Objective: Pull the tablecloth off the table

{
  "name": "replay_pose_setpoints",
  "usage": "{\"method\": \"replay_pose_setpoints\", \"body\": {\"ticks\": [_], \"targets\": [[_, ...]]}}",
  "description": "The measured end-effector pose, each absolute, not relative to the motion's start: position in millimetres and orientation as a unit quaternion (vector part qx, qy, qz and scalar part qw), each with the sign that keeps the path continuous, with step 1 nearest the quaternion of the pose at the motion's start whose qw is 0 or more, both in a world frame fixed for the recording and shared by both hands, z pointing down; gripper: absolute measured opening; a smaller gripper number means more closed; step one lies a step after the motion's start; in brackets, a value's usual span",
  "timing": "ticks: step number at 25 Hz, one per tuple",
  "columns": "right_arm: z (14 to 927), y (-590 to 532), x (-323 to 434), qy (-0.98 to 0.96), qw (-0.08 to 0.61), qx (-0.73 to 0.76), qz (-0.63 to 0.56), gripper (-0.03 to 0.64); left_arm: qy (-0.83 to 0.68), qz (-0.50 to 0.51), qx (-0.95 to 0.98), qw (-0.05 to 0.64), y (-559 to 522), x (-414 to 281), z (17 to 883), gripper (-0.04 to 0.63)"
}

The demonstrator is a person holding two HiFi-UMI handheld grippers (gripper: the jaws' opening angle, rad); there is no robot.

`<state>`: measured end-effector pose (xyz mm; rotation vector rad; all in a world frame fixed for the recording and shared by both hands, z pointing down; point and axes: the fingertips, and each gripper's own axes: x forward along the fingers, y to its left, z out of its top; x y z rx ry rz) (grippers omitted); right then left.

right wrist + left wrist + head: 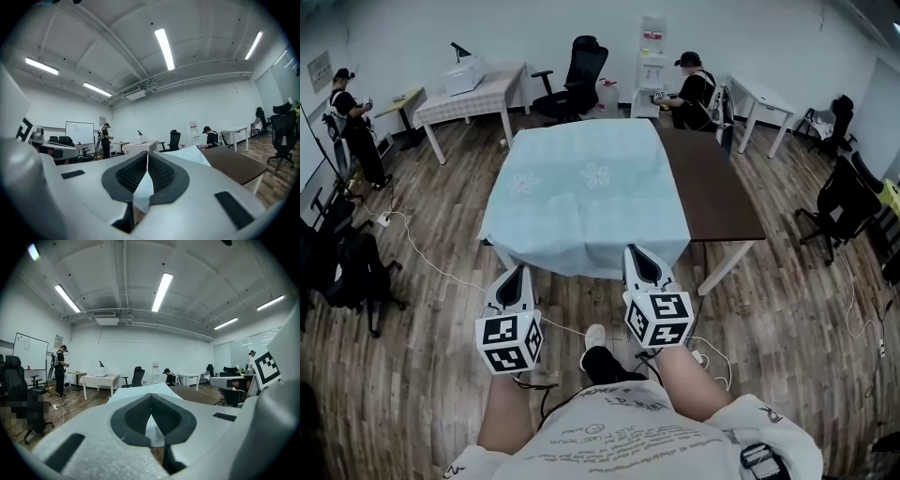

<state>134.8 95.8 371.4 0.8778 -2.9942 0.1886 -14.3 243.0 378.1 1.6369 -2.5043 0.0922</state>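
Observation:
A light blue tablecloth (581, 192) with pale flower prints covers the left part of a brown table (717, 192); its near edge hangs over the table's front. My left gripper (520, 270) is shut on that hanging edge at the left, my right gripper (636, 251) on it at the right. In the left gripper view the jaws (151, 399) are closed with a strip of the tablecloth (153, 430) pinched between the dark pads. The right gripper view shows the same: jaws (146, 157) closed on a fold of the tablecloth (143, 194), the cloth running back to the table.
Black office chairs (844, 202) stand right of the table. A checked-cloth table (473, 94) and another chair (577, 70) sit behind. One person (694, 89) sits at the back, another (352, 117) stands at the left. White cables (422, 258) cross the wooden floor.

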Motion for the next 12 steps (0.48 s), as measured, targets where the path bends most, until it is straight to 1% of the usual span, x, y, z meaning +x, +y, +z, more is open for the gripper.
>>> {"method": "replay_pose_setpoints", "body": {"ticks": [12], "targets": [[394.6, 23.3, 59.5, -0.954, 0.016, 0.289, 0.073, 0.015, -0.839, 0.044, 0.536, 0.087, 182.2, -99.4, 397.8, 0.014]]}}
